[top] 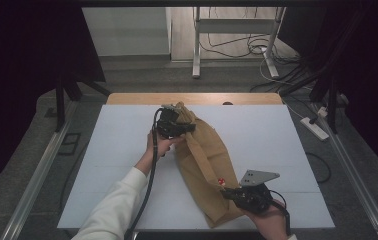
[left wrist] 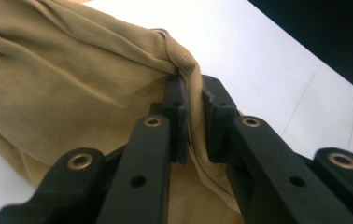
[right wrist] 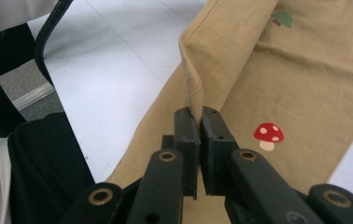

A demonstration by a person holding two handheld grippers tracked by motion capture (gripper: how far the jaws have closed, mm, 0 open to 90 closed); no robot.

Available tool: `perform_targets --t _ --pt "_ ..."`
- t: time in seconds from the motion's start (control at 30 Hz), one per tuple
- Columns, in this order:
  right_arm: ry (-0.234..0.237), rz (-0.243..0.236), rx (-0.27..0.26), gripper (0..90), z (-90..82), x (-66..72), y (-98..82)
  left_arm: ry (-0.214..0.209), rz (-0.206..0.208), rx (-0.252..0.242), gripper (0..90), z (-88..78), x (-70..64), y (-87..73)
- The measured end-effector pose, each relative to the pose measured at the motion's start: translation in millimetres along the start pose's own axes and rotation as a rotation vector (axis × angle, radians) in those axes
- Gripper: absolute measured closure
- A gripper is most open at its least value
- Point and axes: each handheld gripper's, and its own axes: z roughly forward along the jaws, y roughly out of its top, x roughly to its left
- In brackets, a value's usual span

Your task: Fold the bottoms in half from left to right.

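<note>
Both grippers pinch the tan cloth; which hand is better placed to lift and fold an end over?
Probably left. The left gripper holds the raised far end of the cloth; the right gripper pins the near end low by the table edge.

The high camera stood above my side and looked forward and down on the white table (top: 277, 150), far from my tongs. The camera on my left gripper (left wrist: 192, 100) looked along its jaws, very close to the tan cloth (left wrist: 72, 88). The one on my right gripper (right wrist: 200, 120) did likewise. All three shared this cloth.
</note>
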Motion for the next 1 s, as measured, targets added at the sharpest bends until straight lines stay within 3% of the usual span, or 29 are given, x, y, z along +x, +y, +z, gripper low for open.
perform_targets --t 0.53,1.0 --pt "-0.022 0.043 0.014 86.1 -8.9 -8.8 -15.7 -0.011 -0.011 0.05 80.7 32.6 -3.7 -2.8" --pt "-0.04 0.039 0.045 86.0 -10.1 -9.7 -23.7 -0.006 -0.017 0.077 79.7 50.3 -7.2 -1.7"
